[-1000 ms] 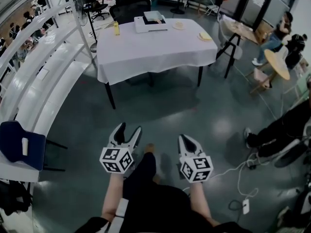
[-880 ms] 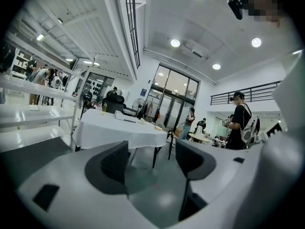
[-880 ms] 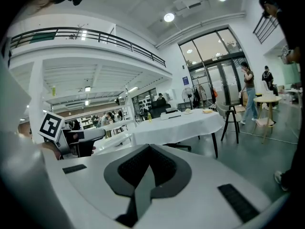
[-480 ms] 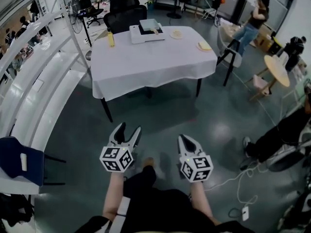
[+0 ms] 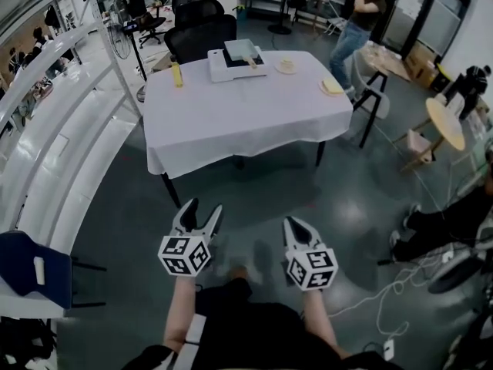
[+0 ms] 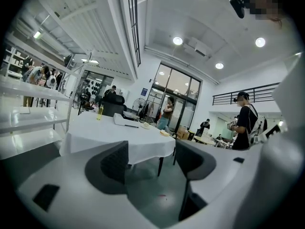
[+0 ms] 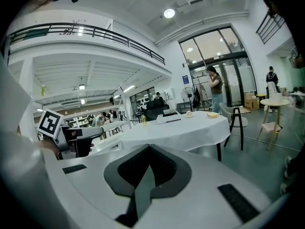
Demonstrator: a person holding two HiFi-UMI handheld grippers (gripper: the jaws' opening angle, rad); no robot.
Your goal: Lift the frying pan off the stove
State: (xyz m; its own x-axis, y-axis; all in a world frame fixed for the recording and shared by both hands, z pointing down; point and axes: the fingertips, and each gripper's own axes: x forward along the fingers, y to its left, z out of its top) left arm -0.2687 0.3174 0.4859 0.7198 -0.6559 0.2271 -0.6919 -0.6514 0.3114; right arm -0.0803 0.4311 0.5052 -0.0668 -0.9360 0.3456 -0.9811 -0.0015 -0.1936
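The frying pan (image 5: 240, 50) sits on a white stove (image 5: 233, 66) at the far edge of a white-clothed table (image 5: 239, 114), well ahead of both grippers. My left gripper (image 5: 204, 206) hangs over the floor in front of the table, jaws open and empty. My right gripper (image 5: 292, 223) is beside it, shut on nothing. In the left gripper view the gripper (image 6: 152, 159) frames the table (image 6: 114, 135) and the stove (image 6: 125, 121). In the right gripper view the shut gripper (image 7: 148, 149) points toward the table (image 7: 181, 128) and the stove (image 7: 167, 119).
A yellow bottle (image 5: 176, 74) and two plates (image 5: 286, 66) (image 5: 333, 87) share the table. Black office chairs (image 5: 202, 31) stand behind it. A person (image 5: 356, 21) walks at the back right near a chair (image 5: 370, 83). White shelving (image 5: 54, 129) runs along the left. Cables (image 5: 400, 284) lie on the floor at right.
The table has drawn slightly nearer in the head view. A person at the back right got up and walked leftward. Both grippers hold the same pose.
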